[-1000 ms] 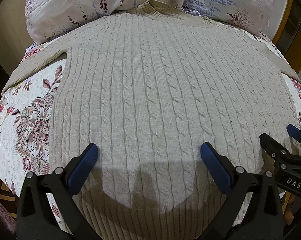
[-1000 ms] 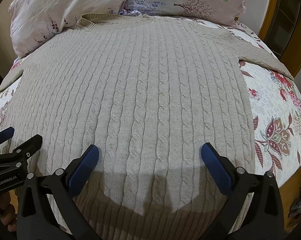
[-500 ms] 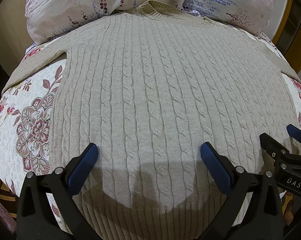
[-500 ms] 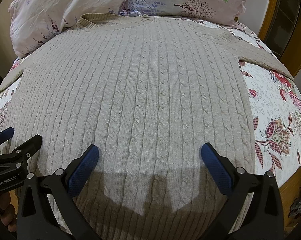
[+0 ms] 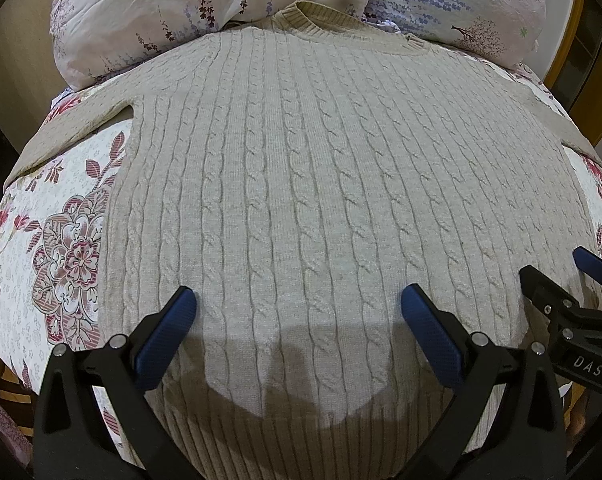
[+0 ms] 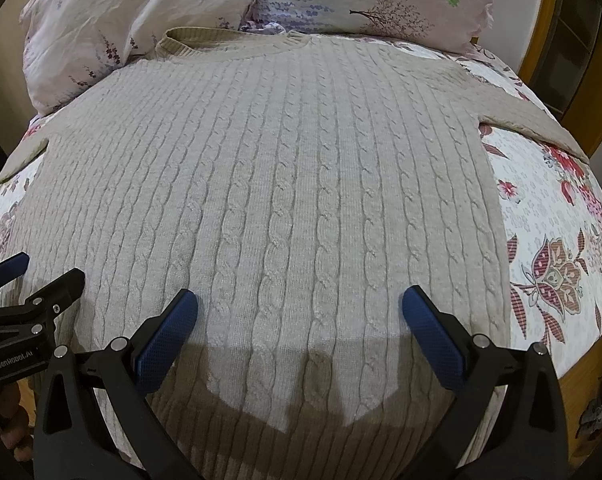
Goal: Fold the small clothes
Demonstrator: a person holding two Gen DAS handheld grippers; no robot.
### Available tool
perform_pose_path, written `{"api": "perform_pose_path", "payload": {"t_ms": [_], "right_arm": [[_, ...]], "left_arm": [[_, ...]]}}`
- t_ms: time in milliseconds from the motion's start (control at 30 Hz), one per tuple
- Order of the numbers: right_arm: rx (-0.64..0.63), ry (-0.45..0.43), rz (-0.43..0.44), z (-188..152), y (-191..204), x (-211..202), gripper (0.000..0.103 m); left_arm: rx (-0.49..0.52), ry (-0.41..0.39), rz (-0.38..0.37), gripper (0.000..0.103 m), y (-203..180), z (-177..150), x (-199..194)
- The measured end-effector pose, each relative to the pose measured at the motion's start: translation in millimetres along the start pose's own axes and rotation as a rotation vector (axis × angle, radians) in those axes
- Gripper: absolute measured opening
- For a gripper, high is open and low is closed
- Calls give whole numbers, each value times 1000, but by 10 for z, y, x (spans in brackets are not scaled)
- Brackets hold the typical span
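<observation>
The beige cable-knit sweater (image 5: 301,184) lies flat on the floral-quilted bed (image 5: 41,248), collar by the pillows, so the left gripper (image 5: 297,312) and right gripper (image 6: 299,312), fingers spread, look ready to grab its hem.

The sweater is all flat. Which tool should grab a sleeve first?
Probably either. The left tool is nearer the sleeve on its side, and the right tool nearer the other sleeve. Both hang open above the sweater, holding nothing.
</observation>
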State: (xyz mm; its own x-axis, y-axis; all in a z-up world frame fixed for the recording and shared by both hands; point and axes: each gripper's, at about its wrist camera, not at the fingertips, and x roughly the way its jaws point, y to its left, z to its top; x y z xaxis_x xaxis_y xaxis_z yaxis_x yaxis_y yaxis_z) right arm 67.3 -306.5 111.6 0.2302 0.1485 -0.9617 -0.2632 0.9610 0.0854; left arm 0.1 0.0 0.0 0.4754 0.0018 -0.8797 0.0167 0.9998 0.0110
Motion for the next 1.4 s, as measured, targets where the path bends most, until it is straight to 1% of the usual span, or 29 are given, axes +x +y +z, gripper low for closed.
{"api": "perform_pose_path", "payload": {"t_ms": [300,433,500,533,567,633,667,700,733,767,800,867,933,967,1000,1033,1067,1100,1133,1167,1200,1233,1300,1333,1367,1400], "right_arm": [[-40,1,34,23,-17,20,102],[-90,2,75,67,-51,30,102],[-82,2,100,167,-157,23,102],[-46,-20,106,241,-276,-5,102],[21,-60,109,362,-499,-44,102],[138,-105,119,565,-929,-69,102],[235,-127,114,720,-1303,-56,102],[299,-139,99,809,-1542,-47,99],[384,-157,95,903,-1867,-30,89],[508,-173,100,1007,-2321,16,84],[587,-176,98,1051,-2584,50,79],[799,-186,81,1107,-3280,163,68],[916,-187,63,1119,-3686,260,58],[962,-185,57,1125,-3854,314,56],[1009,-177,51,1133,-4022,384,52],[1039,-175,49,1132,-4129,435,47],[1065,-174,52,1123,-4223,484,44],[1094,-164,53,1124,-4321,557,38],[1113,-168,62,1124,-4371,606,29],[1123,-177,64,1132,-4412,625,25],[1123,-189,54,1157,-4474,647,17],[1117,-196,39,1186,-4498,682,12],[1093,-203,15,1263,-4522,745,9],[1059,-201,-11,1329,-4500,741,8],[985,-224,-62,1464,-4396,670,8],[915,-265,-84,1572,-4245,556,8]], "left_arm": [[2,3,-1,101,17,8,-4],[3,-2,0,101,12,11,-7],[3,-2,4,101,0,11,-2],[2,0,6,101,0,18,-2],[-4,4,8,101,5,30,-2],[-26,4,4,101,34,62,-6],[-60,-6,-9,101,93,101,-19],[-79,-13,-17,101,130,126,-31],[-118,-29,-37,101,203,167,-52],[-148,-44,-52,101,265,198,-70],[-187,-66,-64,101,350,240,-95],[-224,-91,-55,101,452,304,-121],[-243,-104,-33,101,564,406,-123],[-255,-106,-16,101,616,446,-127],[-265,-110,-7,101,660,471,-132],[-283,-122,-11,101,732,497,-151],[-308,-134,-24,101,811,523,-169],[-331,-142,-24,101,864,526,-199],[-361,-149,-13,101,952,542,-217],[-378,-154,-6,101,1007,547,-227],[-409,-168,0,101,1116,546,-260],[-442,-178,14,101,1230,542,-294],[-497,-184,50,101,1434,568,-335],[-519,-187,72,101,1546,576,-356],[-538,-192,91,101,1659,589,-378],[-565,-203,111,101,1828,615,-411]]}}
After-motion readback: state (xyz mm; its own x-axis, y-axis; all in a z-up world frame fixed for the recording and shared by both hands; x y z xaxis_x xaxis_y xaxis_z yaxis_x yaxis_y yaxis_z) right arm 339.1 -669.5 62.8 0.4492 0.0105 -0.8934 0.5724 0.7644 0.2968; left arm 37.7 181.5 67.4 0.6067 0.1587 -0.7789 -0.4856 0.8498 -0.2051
